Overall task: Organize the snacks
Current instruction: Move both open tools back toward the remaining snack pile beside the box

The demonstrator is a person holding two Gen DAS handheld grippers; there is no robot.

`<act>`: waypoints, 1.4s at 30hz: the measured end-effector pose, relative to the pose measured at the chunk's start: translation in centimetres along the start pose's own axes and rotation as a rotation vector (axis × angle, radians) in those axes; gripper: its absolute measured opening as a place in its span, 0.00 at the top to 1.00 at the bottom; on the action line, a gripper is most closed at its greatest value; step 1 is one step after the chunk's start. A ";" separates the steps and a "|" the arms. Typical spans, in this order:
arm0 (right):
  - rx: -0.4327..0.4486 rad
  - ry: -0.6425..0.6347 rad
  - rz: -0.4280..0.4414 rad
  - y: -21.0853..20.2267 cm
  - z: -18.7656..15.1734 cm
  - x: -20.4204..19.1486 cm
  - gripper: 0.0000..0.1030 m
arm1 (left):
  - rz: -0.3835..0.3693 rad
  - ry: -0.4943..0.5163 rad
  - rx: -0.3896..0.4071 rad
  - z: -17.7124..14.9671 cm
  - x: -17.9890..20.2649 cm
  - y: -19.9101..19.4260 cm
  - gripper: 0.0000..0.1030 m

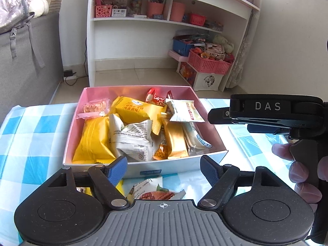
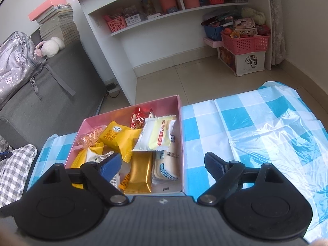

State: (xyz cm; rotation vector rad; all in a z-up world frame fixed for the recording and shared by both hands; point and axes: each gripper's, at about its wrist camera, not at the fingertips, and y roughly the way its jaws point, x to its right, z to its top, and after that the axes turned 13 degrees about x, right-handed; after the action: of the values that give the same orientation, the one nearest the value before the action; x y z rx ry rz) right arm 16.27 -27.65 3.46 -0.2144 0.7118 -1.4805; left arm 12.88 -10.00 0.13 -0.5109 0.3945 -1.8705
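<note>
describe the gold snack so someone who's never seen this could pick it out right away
Start at the pink-lined box on the blue-and-white checked tablecloth. Look in the near half of the box, right of the middle, beside the white and blue packet along the right wall. The gold packet is a plain, shiny metallic oblong with no visible print, unlike the matte yellow packets with writing on them.
</note>
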 end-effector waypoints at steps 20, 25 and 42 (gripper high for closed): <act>-0.032 -0.052 -0.067 -3.6 -4.1 -0.1 0.01 | 0.132 0.113 -0.033 -3.2 -3.0 -5.0 0.03; -0.051 -0.069 -0.089 -3.8 -5.1 -0.4 0.01 | 0.161 0.128 -0.056 -4.2 -4.7 -5.3 0.03; -0.111 -0.330 0.071 -3.3 -8.6 -5.8 0.00 | 0.110 0.262 -0.070 -7.9 -8.5 -4.0 0.03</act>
State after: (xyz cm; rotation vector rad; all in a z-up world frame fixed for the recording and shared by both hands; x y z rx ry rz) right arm 9.17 -20.02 0.34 -0.5012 0.5285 -1.2984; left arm 8.13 -0.49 -5.97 -0.2840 0.6514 -1.8263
